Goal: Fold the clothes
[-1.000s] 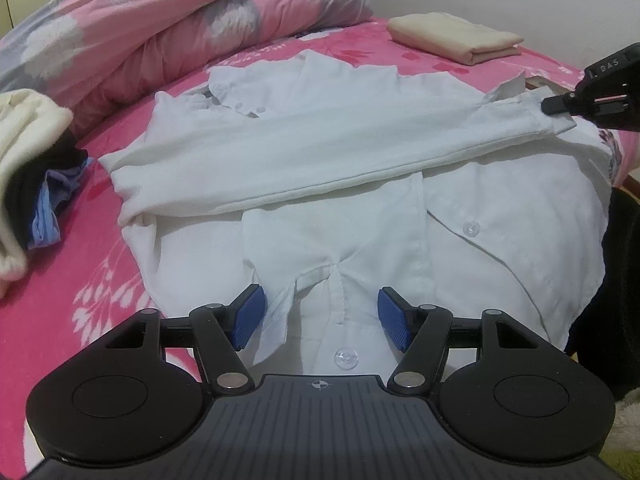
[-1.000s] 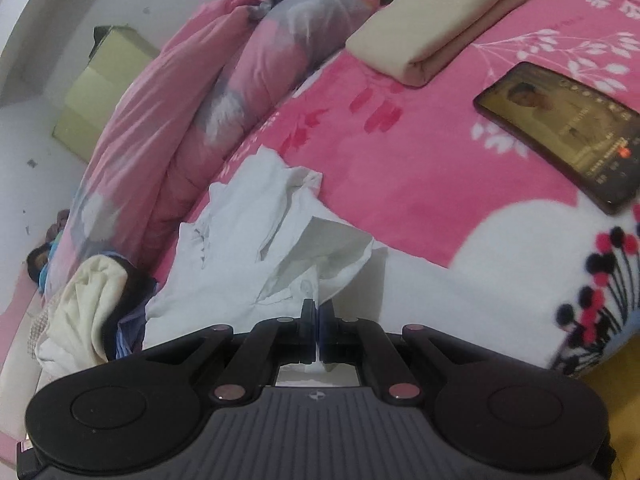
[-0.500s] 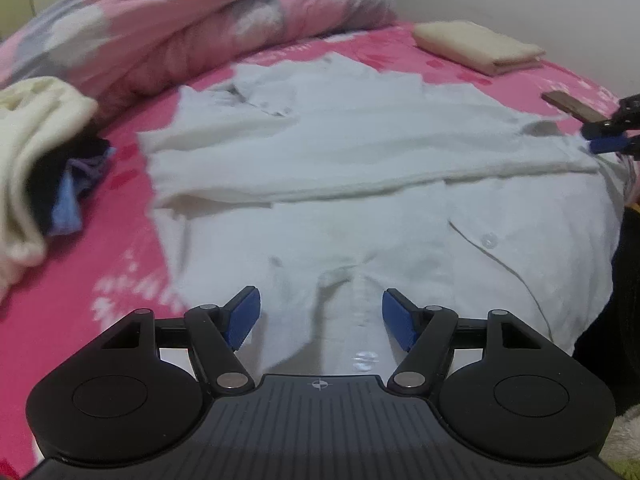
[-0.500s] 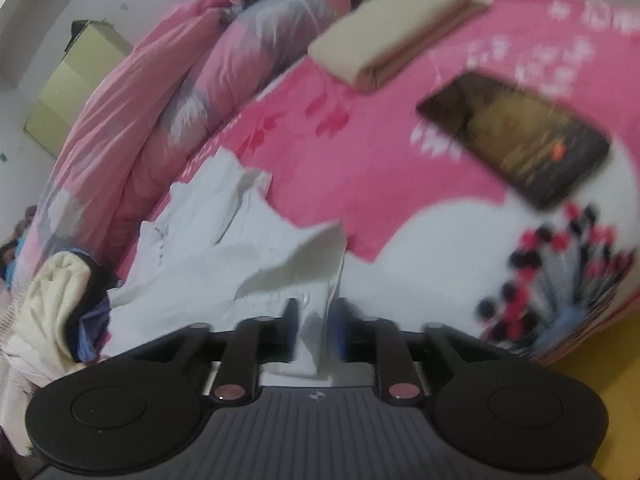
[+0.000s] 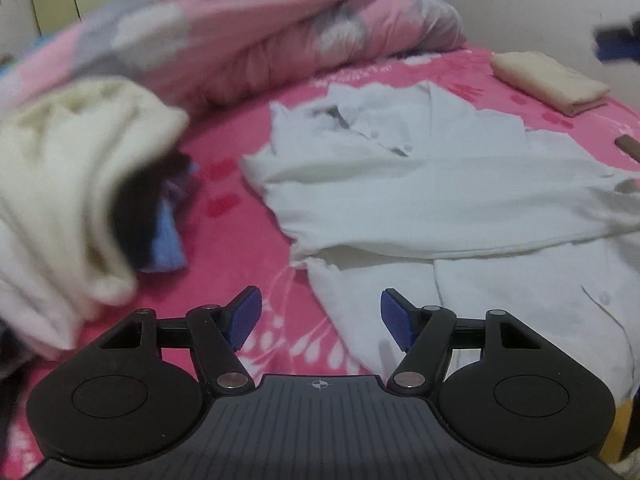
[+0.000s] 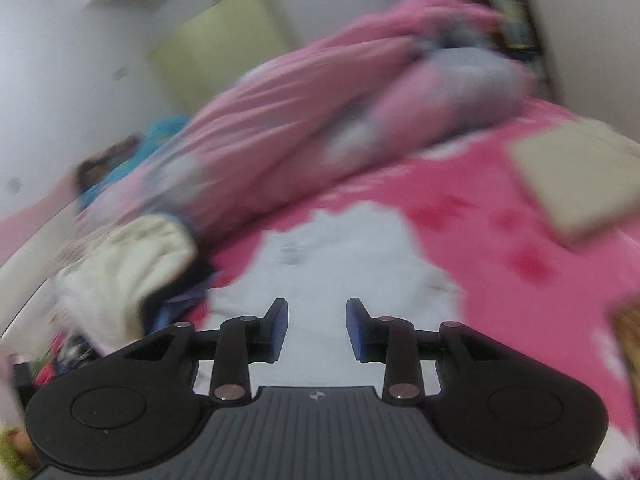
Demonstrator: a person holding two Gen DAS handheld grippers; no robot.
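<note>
A white button shirt (image 5: pixel 460 200) lies spread on the pink bedspread (image 5: pixel 240 248), with one sleeve (image 5: pixel 440 220) folded across its chest. My left gripper (image 5: pixel 320 316) is open and empty, low over the bedspread at the shirt's lower left edge. The right wrist view is blurred. It shows my right gripper (image 6: pixel 316 330) with its jaws partly apart and nothing between them, raised above the shirt (image 6: pixel 340 248). In the left wrist view the right gripper (image 5: pixel 618 42) is a dark blur at the upper right, clear of the cloth.
A folded beige cloth (image 5: pixel 548 80) lies at the far right of the bed, with a dark phone (image 5: pixel 628 145) nearer. A pink and grey quilt (image 5: pixel 240 32) is heaped along the back. A pile of cream, black and blue clothes (image 5: pixel 68 184) sits left.
My right gripper opened, let go of the sleeve cuff and lifted away. My left gripper slid left from the shirt's front hem to its left edge.
</note>
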